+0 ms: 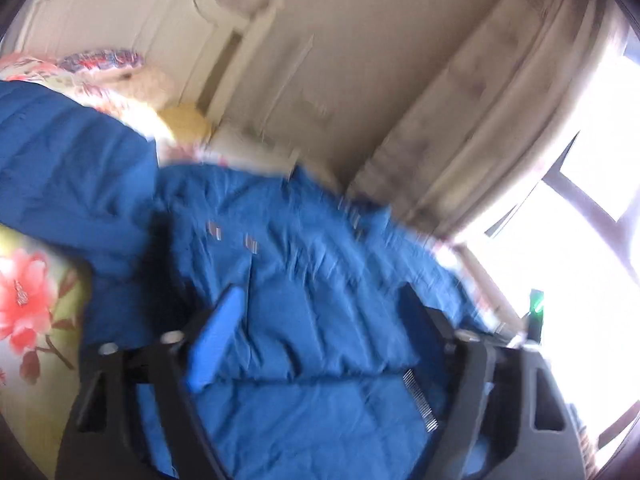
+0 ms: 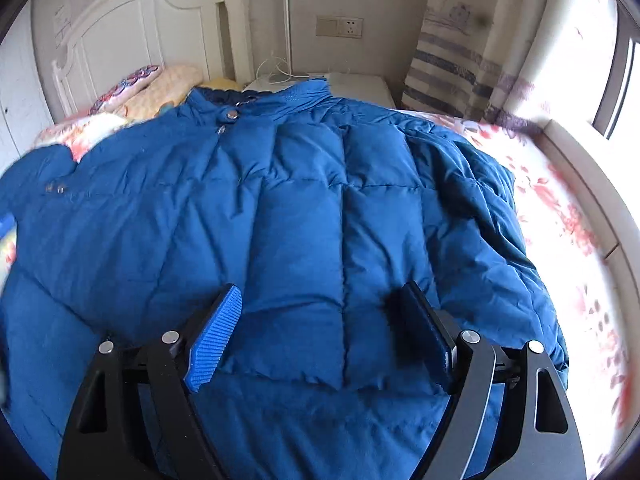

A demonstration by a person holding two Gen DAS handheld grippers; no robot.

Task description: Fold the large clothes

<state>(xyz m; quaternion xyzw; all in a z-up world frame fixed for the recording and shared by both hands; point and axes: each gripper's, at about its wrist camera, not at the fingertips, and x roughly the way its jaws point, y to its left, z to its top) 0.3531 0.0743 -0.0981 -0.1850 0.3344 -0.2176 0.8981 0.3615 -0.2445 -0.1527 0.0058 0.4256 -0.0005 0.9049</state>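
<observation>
- I am working over a bed (image 2: 560, 216) with a floral sheet, pink blooms on a pale ground; it shows to the right of the garment in the right wrist view and as a big red flower at the lower left of the left wrist view.
- A white panelled headboard (image 2: 120, 24) stands at the far end, with patterned pillows (image 2: 132, 84) below it, a white bedside stand (image 2: 360, 80) in the corner, and a wall socket (image 2: 340, 26) above it.
- A striped curtain (image 2: 448, 60) hangs at the right, next to a bright window (image 2: 624, 80).
- The blue padded jacket (image 2: 288, 208) lies spread on the bed, front up, collar toward the headboard, snap buttons closed at the neck, quilted panels puffed and wrinkled.
- In the left wrist view the blue padded jacket (image 1: 304, 280) is bunched, with one part raised at the upper left.
- My left gripper (image 1: 320, 308) has its jaws spread wide over the cloth; nothing is pinched between them.
- My right gripper (image 2: 320, 304) hovers over the lower front panels, jaws released and apart, gripping nothing.
- The left wrist view is badly smeared by motion, so I cannot make out seams and the small metal fittings well.
- The jacket's hem runs under the gripper frames, and its left side is cut off by the picture's edge in the right wrist view.
</observation>
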